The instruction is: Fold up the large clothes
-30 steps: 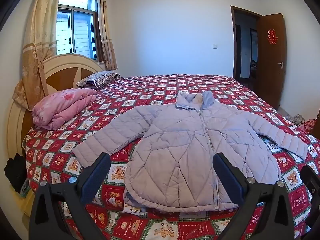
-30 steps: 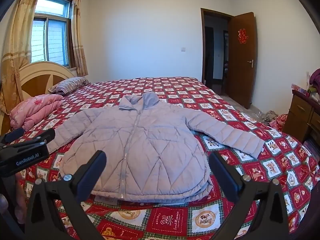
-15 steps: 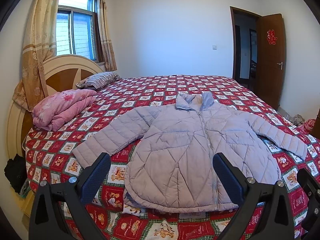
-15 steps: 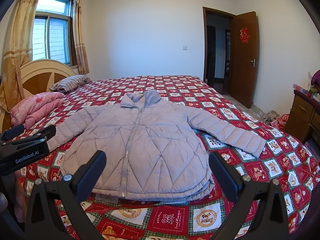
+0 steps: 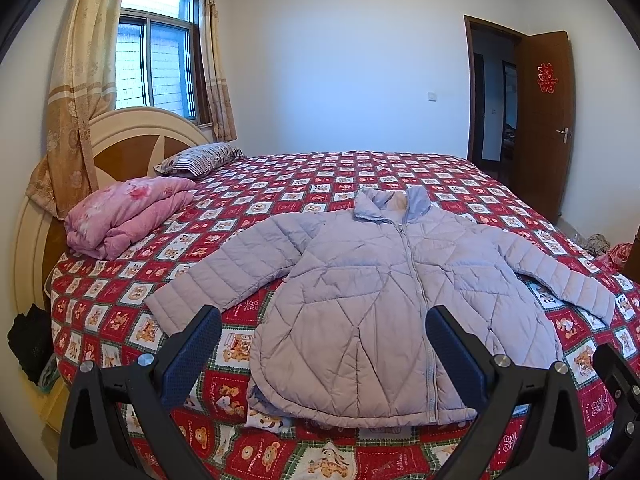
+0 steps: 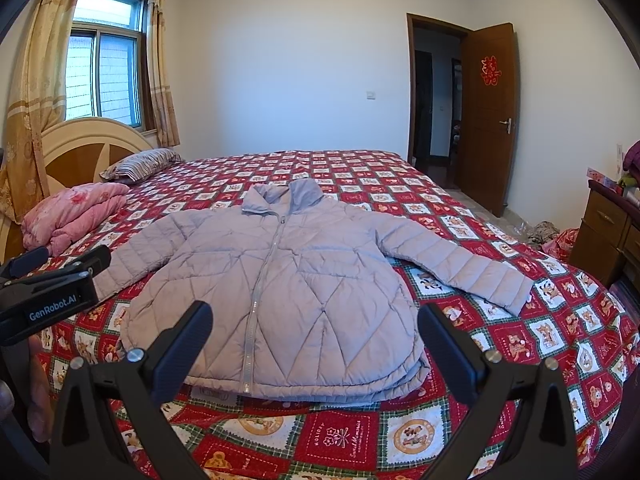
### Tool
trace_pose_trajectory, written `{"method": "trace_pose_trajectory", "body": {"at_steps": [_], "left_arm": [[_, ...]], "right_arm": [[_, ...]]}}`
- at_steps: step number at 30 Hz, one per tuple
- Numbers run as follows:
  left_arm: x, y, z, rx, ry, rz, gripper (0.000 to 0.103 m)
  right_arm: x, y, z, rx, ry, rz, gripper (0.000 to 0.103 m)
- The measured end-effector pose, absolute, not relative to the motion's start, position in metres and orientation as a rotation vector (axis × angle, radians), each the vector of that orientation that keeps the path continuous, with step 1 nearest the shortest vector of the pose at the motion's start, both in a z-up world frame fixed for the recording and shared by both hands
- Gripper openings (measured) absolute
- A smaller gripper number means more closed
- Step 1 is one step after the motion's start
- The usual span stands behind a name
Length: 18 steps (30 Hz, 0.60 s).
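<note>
A lilac quilted puffer jacket (image 5: pixel 384 300) (image 6: pixel 280 280) lies flat and zipped on the bed, collar away from me, both sleeves spread out to the sides. My left gripper (image 5: pixel 322 332) hovers open above the jacket's near hem, left of the zip, holding nothing. My right gripper (image 6: pixel 316 328) is open too, over the hem's middle, apart from the fabric. The left gripper's body shows at the left edge of the right wrist view, with a hand behind it.
The bed carries a red patchwork cover (image 5: pixel 320 176) (image 6: pixel 360 432). A folded pink quilt (image 5: pixel 124 212) and a striped pillow (image 5: pixel 196 160) lie by the headboard on the left. A wooden dresser (image 6: pixel 608 232) stands at the right. The brown door (image 6: pixel 488 116) is open.
Both grippers have crept slightly closer to the bed; the jacket has not moved and both stay open.
</note>
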<state>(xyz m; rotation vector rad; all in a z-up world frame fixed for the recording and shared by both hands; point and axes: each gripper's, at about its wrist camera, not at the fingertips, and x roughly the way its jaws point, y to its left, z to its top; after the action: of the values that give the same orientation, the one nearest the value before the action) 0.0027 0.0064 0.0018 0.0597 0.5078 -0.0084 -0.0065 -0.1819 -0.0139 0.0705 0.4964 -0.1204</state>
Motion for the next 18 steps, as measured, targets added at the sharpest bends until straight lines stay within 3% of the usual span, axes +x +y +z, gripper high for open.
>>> {"method": "trace_pose_trajectory", "body": {"at_steps": [18], "left_arm": [[0.0029, 0.0098, 0.0003, 0.055, 0.507, -0.007, 0.102]], "right_arm": [[-0.0058, -0.1817, -0.016, 0.072, 0.499, -0.122, 0.103]]}}
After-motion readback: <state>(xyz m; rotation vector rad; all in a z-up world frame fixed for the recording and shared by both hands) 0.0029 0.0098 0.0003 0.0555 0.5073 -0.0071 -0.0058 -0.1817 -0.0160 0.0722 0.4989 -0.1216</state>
